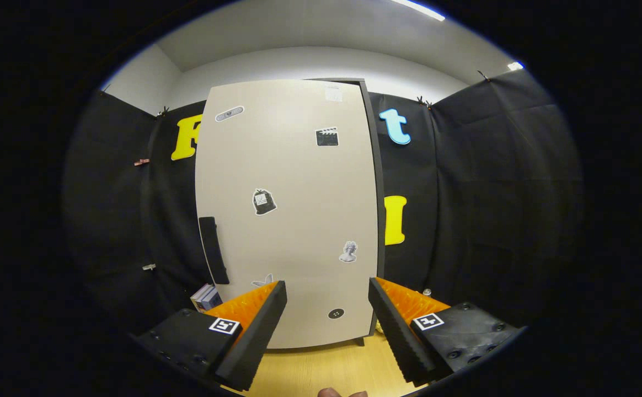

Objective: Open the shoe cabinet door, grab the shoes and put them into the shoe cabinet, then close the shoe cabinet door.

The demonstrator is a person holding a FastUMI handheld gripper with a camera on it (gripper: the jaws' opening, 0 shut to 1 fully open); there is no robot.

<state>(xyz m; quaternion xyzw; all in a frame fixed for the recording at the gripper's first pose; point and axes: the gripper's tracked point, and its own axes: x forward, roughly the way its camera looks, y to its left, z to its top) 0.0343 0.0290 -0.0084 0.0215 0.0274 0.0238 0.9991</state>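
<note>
- gripper view: shoe cabinet door (288,209) stands shut, upright, straight beyond the fingers, well apart from them; wooden floor (321,366) below.
- gripper (327,325) spread wide, fingers holding nothing.
- dark handle (213,249) runs vertically along the door's left edge; judged the place to take hold, so hinges likely on the right.
- door looks a stiff flat panel, smooth; likely light to swing, slippery anywhere but the handle.
- stickers dot the panel; books (206,298) beside the cabinet's lower left.
</note>
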